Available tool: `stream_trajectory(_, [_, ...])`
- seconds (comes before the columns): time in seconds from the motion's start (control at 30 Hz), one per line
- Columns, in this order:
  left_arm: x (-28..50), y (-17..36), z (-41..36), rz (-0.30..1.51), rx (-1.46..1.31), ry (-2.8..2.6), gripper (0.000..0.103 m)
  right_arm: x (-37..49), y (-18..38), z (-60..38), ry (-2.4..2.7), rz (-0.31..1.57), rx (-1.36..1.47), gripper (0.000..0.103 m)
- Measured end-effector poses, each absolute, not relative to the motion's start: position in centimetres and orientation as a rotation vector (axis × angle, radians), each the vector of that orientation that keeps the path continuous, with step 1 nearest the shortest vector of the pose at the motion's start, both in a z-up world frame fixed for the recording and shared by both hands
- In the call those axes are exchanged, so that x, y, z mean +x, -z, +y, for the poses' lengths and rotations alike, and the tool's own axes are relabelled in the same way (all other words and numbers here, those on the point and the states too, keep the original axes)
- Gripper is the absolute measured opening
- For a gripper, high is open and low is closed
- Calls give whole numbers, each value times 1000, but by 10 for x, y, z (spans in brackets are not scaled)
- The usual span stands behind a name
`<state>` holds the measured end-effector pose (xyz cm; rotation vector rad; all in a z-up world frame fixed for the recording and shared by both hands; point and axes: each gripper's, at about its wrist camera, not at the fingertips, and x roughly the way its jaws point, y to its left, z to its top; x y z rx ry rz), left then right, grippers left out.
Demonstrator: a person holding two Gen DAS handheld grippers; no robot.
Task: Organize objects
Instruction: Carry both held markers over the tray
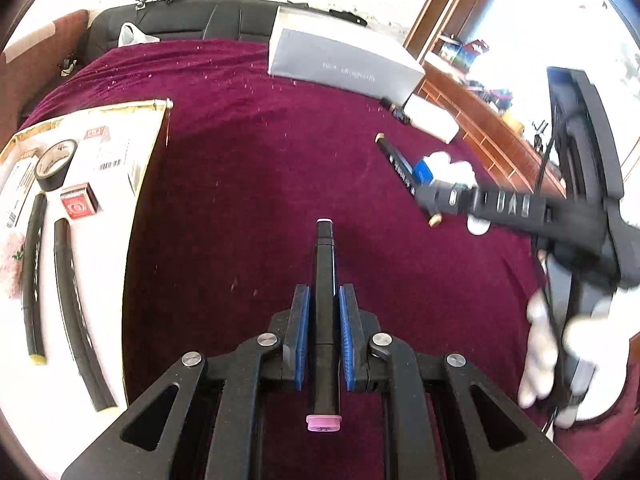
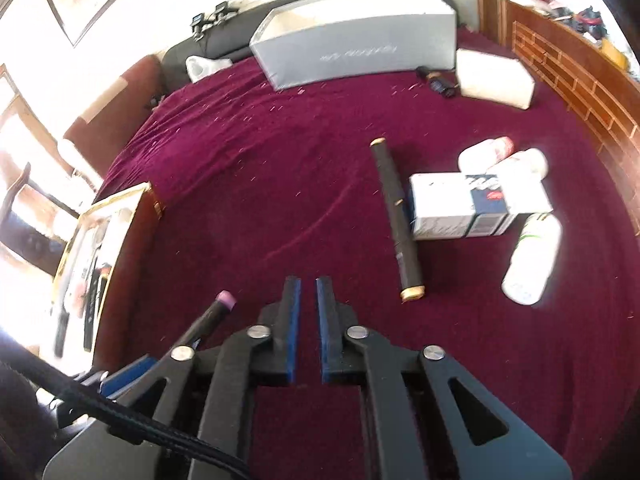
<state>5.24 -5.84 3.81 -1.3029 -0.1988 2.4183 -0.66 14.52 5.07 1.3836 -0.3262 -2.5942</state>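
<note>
My left gripper [image 1: 323,296] is shut on a black marker with a pink cap [image 1: 325,320], held above the maroon cloth [image 1: 248,184]; the marker's pink end also shows in the right wrist view [image 2: 224,301]. My right gripper [image 2: 308,284] has a narrow gap between its jaws and holds nothing; it hovers above the cloth, and in the left wrist view it reaches in from the right [image 1: 426,196]. A black marker with gold ends [image 2: 396,216] lies on the cloth ahead of it, beside a white and blue carton [image 2: 472,204].
A flat cardboard box [image 1: 132,148] at the left carries two black markers [image 1: 32,280], a tape roll [image 1: 56,162] and a small red box [image 1: 78,202]. White bottles [image 2: 532,260] lie by the carton. A large grey box [image 2: 356,46] and a white box [image 2: 494,78] stand at the back.
</note>
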Motion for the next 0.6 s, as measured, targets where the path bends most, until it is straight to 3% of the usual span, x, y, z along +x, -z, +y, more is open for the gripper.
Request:
stream_trajectory(0.07, [53, -28, -55, -185, -1346, -2409, 12, -16, -49, 156, 2592, -404, 1377, 43])
stream_trajectory(0.1, [53, -24, -53, -181, -1358, -2399, 12, -23, -47, 160, 2587, -440, 1380, 46])
stream_trajectory(0.37, [49, -16, -42, -138, -1341, -2436, 13, -84, -34, 176, 2559, -460, 1505, 46])
stream_trajectory(0.53, [49, -16, -35, -83, -1310, -2469, 13, -108, -18, 162, 2592, -269, 1657, 46])
stream_trajectory(0.6, [49, -18, -32, -55, -1308, -2476, 13, -108, -18, 152, 2626, -162, 1668, 39])
